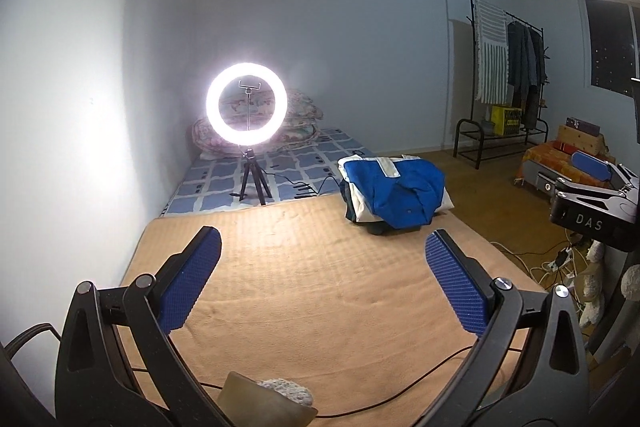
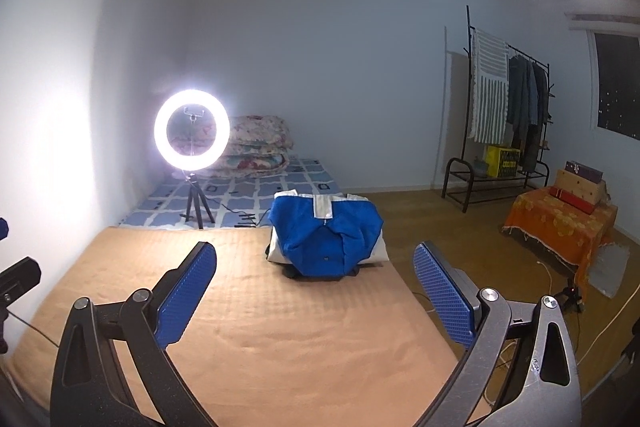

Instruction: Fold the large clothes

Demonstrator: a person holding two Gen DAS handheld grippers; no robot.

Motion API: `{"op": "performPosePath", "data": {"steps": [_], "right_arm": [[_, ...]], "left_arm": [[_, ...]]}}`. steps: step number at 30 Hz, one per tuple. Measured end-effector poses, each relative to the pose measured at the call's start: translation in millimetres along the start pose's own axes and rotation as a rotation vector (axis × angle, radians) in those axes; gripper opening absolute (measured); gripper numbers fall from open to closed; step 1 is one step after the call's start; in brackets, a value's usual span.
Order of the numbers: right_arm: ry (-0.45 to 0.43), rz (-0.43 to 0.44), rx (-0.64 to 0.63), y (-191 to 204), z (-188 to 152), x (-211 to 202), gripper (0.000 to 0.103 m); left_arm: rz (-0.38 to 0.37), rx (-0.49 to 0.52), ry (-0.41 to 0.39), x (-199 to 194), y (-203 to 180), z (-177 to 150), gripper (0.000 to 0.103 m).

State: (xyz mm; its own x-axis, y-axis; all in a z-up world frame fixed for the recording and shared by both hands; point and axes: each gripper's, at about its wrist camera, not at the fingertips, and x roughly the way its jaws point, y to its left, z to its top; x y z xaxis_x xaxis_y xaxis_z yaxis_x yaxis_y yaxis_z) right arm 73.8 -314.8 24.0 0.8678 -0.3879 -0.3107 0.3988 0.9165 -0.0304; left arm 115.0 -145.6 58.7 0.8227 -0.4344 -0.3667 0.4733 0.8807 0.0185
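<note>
Both grippers are spread wide with nothing between the blue pads, left gripper point(image 1: 323, 241) and right gripper point(image 2: 315, 253) just hanging over the tan blanket point(image 2: 256, 327). The folded blue and white clothes pile point(image 2: 326, 237) sits at about 12 o'clock, ring light point(image 2: 192, 131) off around 10 o'clock.

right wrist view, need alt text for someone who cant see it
An open right gripper with blue pads hangs empty over a tan blanket, pointing toward a pile of blue and white clothes at its far end. A lit ring light stands behind on the left, a clothes rack on the right.
</note>
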Motion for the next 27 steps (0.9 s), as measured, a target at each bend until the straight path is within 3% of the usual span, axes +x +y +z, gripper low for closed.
{"op": "performPosePath", "data": {"steps": [27], "right_arm": [[0.037, 0.033, 0.013, -8.9, -6.0, 7.4, 0.099]], "left_arm": [[-0.019, 0.008, -0.002, -2.3, -5.0, 0.5, 0.103]]}}
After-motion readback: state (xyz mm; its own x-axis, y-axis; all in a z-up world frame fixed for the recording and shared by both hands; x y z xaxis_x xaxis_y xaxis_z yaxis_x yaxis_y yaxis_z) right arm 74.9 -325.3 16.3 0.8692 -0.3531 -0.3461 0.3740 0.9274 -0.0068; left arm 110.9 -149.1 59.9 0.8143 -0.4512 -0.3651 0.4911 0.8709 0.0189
